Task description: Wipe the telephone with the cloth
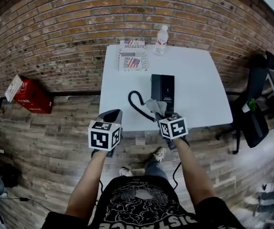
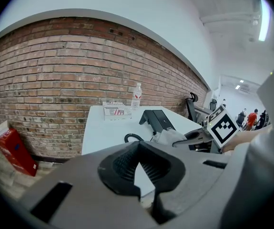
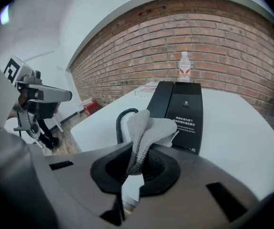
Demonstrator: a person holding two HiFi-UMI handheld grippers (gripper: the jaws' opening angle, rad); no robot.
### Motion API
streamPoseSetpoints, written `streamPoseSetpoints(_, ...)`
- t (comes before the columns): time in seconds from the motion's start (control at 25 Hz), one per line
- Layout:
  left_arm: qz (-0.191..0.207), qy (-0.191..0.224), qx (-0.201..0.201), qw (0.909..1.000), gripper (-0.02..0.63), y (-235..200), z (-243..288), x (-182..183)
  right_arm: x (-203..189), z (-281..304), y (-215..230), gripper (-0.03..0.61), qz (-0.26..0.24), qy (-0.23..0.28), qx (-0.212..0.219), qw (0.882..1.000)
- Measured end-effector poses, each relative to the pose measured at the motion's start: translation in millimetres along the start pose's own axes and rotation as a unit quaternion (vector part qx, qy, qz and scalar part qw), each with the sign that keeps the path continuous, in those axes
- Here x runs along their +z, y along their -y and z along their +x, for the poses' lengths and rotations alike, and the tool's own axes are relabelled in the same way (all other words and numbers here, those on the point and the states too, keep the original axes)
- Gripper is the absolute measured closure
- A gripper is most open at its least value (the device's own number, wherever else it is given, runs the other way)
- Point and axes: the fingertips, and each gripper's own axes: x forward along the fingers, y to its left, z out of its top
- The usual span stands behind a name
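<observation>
Head view: a white table (image 1: 198,104) is seen set against a brick wall (image 1: 55,32). The black telephone (image 1: 162,88) lies flat near the table's front edge, with its coiled cord (image 1: 136,101) looped off to the left. The right gripper (image 3: 139,162) is held just in front of the telephone's near end. In the right gripper view its jaws are seen closed tight on the grey knitted cloth (image 3: 145,130), which is pinched at its lower end and stands up out of the jaws in a bunched fold. The free top of the cloth is held over the telephone's near edge; whether it touches the casing cannot be told.

The left gripper (image 2: 137,165) is held off the front left of the table, well apart from the telephone and to the left of the cord. Its jaws are brought together with nothing between them, and only a sliver of white table top is seen through the gap below the pads.

At the far edge of the table a clear water bottle (image 1: 161,39) with a red label is stood upright, and a small stack of printed booklets (image 1: 132,56) is laid just to its left. A red box (image 1: 31,95) is seen on the wooden floor (image 1: 55,142) by the wall at the left, and a black office chair (image 1: 253,109) beside the table at the right.
</observation>
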Motion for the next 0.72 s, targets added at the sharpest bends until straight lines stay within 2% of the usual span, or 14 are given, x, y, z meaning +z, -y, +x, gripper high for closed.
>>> streamPoseSetpoints(0.4, 0.005, -0.004, -0.004, 1.0000, 0.607, 5, -2, -6, -7, -8, -2, 0.568, -0.004, 0.002, -0.004, 1.000)
streamPoseSetpoints(0.72, 0.005, -0.003, -0.006, 1.0000, 0.607, 7, 2, -4, 13, -26, 4, 0.568, -0.009, 0.030, -0.015, 0.999)
